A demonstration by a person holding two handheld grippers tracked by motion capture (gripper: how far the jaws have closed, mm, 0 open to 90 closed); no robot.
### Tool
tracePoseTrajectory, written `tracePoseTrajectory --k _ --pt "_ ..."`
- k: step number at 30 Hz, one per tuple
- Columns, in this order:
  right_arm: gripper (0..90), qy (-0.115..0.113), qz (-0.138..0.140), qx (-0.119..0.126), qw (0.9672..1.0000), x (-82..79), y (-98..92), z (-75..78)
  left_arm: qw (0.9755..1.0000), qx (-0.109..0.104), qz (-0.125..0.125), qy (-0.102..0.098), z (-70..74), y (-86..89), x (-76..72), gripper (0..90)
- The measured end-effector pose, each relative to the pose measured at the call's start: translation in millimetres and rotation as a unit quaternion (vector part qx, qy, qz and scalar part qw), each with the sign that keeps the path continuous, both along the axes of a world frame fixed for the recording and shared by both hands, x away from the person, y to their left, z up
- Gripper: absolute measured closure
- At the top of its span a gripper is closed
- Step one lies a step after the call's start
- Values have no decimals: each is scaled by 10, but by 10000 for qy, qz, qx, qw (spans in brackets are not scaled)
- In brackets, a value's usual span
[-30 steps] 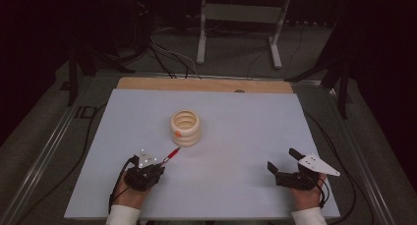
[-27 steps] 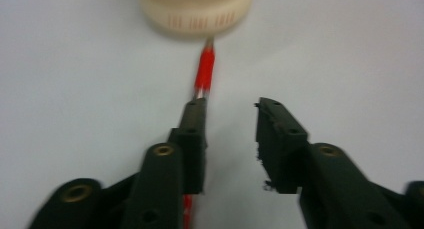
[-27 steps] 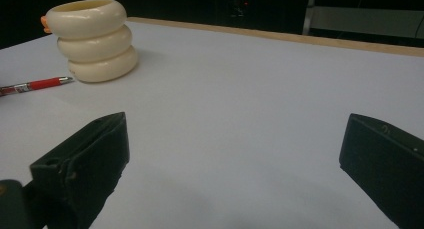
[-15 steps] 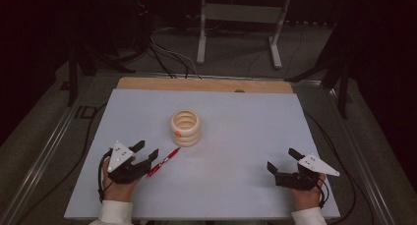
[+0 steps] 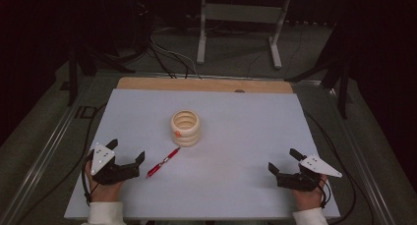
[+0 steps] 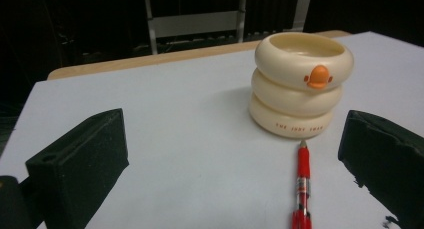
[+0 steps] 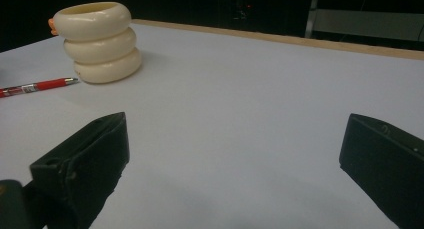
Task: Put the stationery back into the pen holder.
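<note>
My left claw (image 5: pixel 129 161) sits near the worktop's (image 5: pixel 246 126) front-left corner; its jaws have just been opening and now stand spread with nothing between them. The red pen (image 5: pixel 163 162) lies flat just beyond, tip nearly touching the cream ringed holder (image 5: pixel 185 128) at mid-worktop, probably laid there for dropping in. My right claw (image 5: pixel 284 167) rests spread and empty near the front-right corner, I judge on standby.

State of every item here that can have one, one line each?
Red pen: lying flat on the table, tip toward the holder, released, not between pads.
Cream ring-shaped holder: upright, nothing seen in it.
Left gripper: jaws just opened, empty.
Right gripper: open, empty.
</note>
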State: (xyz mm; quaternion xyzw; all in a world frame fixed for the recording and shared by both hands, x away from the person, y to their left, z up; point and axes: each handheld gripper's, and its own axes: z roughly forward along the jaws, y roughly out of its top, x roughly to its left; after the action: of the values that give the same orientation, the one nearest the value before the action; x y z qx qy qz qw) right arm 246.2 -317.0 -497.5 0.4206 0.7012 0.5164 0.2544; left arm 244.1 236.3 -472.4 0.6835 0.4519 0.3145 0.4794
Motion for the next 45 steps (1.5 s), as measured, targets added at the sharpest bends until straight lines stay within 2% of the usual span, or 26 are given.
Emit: tracePoseTrajectory --k 5,8,11,13,15,21,30,34,35,38,42,45 --pt "0 23 -23 -8 10000 4 -3 -8 9997 140 -83 191 57 -23 29 2" --pt "0 27 -27 -21 10000 3 3 -10 9985 261 -198 444 73 -52 77 3" --pt "0 32 -37 -14 10000 2 0 -10 9951 406 -295 846 58 -87 158 2" --pt "0 46 -43 -5 10000 3 -5 -11 9917 557 -343 1105 46 -123 211 2" --pt "0 45 -47 -1 10000 2 -10 -10 9893 634 -450 1231 44 -161 252 3" --pt "0 37 -52 -9 10000 3 -12 -10 9838 909 -630 1409 78 -291 351 3" --pt "0 36 -56 -5 10000 3 -15 -9 9779 1130 -725 1603 88 -438 492 8" --pt "0 42 -51 -1 10000 4 -16 -10 9764 1135 -706 1695 57 -498 558 32" --pt "0 38 -52 -3 10000 4 -16 -10 9755 1140 -720 1739 42 -517 580 34" --pt "0 37 -53 0 10000 4 -19 -10 9707 1261 -785 1888 -1 -584 640 37" --pt "0 44 -50 5 10000 4 -20 -10 9664 1316 -851 2036 -51 -669 706 44" --pt "0 38 -44 -1 10000 6 -19 -11 9620 1351 -949 2172 -88 -731 748 62"
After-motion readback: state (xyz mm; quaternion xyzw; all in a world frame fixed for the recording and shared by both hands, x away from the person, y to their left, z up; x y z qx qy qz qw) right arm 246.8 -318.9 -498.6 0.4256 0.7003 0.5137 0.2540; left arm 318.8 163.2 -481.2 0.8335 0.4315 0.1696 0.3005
